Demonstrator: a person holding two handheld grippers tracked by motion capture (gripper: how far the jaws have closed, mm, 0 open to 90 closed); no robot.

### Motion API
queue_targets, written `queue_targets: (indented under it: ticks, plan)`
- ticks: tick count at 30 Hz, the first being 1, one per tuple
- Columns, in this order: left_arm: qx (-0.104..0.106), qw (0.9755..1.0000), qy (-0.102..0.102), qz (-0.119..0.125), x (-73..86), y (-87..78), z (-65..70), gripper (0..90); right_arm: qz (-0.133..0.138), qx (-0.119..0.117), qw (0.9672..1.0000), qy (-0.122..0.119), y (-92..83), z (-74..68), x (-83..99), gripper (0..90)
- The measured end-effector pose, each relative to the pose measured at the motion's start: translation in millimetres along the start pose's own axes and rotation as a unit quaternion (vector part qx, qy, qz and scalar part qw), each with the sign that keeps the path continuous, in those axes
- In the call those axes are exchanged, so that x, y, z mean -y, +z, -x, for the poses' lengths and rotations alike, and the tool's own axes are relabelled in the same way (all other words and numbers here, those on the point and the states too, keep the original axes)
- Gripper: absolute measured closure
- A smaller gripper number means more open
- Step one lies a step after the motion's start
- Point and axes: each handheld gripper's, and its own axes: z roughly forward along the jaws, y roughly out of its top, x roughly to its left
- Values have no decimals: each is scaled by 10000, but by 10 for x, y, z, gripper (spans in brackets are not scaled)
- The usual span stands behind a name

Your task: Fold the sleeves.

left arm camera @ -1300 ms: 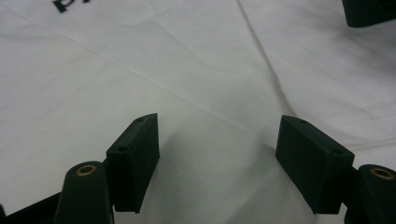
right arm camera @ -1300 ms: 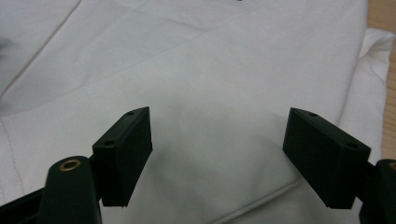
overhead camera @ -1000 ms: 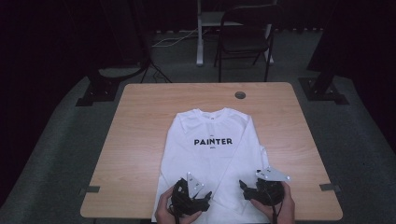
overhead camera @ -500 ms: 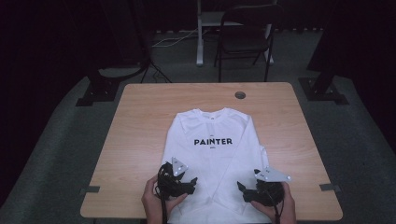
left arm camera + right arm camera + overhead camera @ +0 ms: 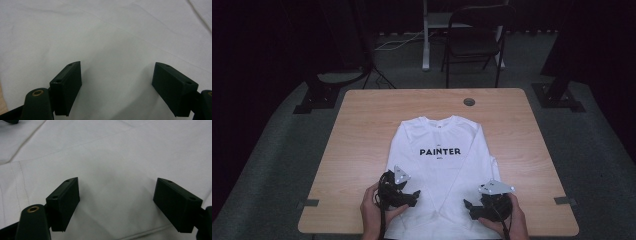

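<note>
A white long-sleeved shirt printed PAINTER lies flat, front up, on the wooden table, sleeves folded along its sides. My left gripper rests at the shirt's lower left and points right across the cloth. In the left gripper view this gripper is open; its jaws have just been opening a little wider, with only flat white fabric beneath them. My right gripper sits at the shirt's lower right and points left. It stands open over the cloth near a seam, gripping nothing.
A round cable hole sits near the table's far edge. Tape tabs mark the near corners. A folding chair and dark stand bases stand on the floor beyond the table.
My left gripper has moved left, from the shirt's lower middle toward its left side, and turned to point right. The right gripper has stayed put.
</note>
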Motion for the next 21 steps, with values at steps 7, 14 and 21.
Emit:
queue_targets:
  ticks: [7,14,21]
  plan:
    - [52,10000,11,49,44,-26,-128,246,-8,-12,10000,-24,56,-68,-56,201]
    - [11,10000,-20,65,139,-104,-231,246,24,-10,10000,-23,137,-169,-125,201]
    - [78,9999,17,113,183,-133,-285,246,51,-11,10000,-22,176,-225,-158,199]
